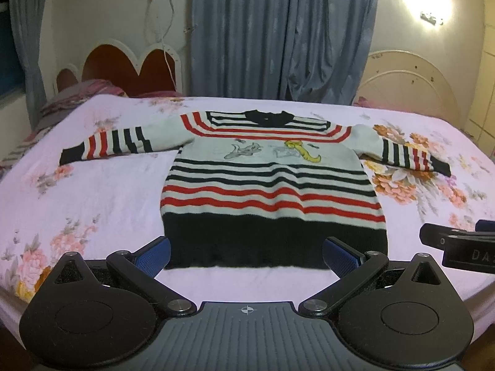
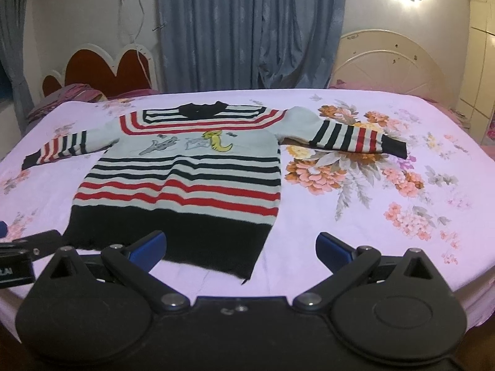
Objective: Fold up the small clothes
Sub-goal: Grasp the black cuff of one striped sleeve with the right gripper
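We found both tools held low at the near edge of the bed, facing the headboards. The left tongs stood spread wide with nothing between the blue pads; the right tongs were likewise wide apart and held nothing.

The sweater lay flat and face up directly ahead of the left tongs, its black hem nearest them and the collar farthest. From the right tongs it sat ahead and to the left, the hem's right corner falling between their two fingers. Both sleeves were stretched straight out: the left sleeve beyond and to the left of the left tongs, the right sleeve ahead and to the right of the right tongs. We judged this spread-out lay to be deliberate, since a flattened garment with sleeves extended gives clean fold lines, and no fold had yet been made. We judged the tools' station at the hem suited a start from the bottom edge or a reach to the sleeves.

No basket, box or other container appeared in either view. The flowered bedsheet carried only the sweater; bedding lay bunched by the red headboard.
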Tool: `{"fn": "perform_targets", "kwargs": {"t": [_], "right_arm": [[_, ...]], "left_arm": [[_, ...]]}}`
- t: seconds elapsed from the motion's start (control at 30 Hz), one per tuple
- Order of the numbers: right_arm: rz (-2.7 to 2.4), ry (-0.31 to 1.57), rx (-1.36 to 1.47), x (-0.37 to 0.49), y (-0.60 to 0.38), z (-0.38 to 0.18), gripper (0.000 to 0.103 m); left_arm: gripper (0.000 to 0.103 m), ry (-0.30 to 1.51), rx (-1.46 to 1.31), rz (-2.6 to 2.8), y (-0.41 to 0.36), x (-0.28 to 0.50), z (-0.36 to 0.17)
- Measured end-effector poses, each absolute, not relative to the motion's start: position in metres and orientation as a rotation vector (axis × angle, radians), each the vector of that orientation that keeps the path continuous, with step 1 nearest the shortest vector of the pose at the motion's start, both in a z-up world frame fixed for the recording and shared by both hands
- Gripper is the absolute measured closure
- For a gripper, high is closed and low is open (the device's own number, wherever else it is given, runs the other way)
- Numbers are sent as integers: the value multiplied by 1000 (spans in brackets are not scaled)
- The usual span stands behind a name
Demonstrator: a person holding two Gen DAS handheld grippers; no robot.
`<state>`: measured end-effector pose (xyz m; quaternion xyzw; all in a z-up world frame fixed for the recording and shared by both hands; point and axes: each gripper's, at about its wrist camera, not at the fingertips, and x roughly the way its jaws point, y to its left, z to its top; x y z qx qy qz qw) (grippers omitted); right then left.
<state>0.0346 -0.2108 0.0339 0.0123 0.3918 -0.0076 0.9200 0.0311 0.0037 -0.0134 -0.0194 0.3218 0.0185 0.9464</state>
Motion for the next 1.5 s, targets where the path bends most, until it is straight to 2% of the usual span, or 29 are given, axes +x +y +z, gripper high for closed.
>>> {"fn": "perform_targets", "kwargs": {"t": [0.27, 0.5, 0.63, 0.77, 0.83, 0.97, 1.0, 1.03, 1.23, 1.4, 1.5], "right_arm": [[-105, 719, 47, 72, -221, 16, 1], [-166, 807, 193, 129, -241, -1, 1], [-226, 794, 254, 153, -248, -6, 2], [-263, 788, 281, 178, -254, -10, 13], [-285, 784, 288, 190, -258, -11, 24], [-327, 774, 294, 210, -275, -13, 33], [-338, 769, 295, 214, -281, -12, 37], [-355, 765, 295, 219, -288, -12, 41], [-425, 745, 332, 244, -341, -18, 49], [-473, 735, 419, 270, -399, -44, 56], [-506, 730, 495, 287, -438, -66, 56]], "left_arm": [[0, 664, -95, -54, 9, 81, -24], [0, 710, -114, -87, 15, 147, -36], [0, 722, -90, -101, 21, 186, -41], [0, 679, -61, -116, 25, 219, -41], [1, 656, -72, -123, 29, 234, -40], [1, 613, -97, -117, 30, 263, -38], [2, 606, -106, -106, 29, 270, -38], [10, 608, -110, -98, 28, 277, -39], [12, 642, -105, -81, 12, 314, -49], [11, 681, -125, -53, -5, 337, -57], [11, 728, -136, -51, -22, 355, -68]]}}
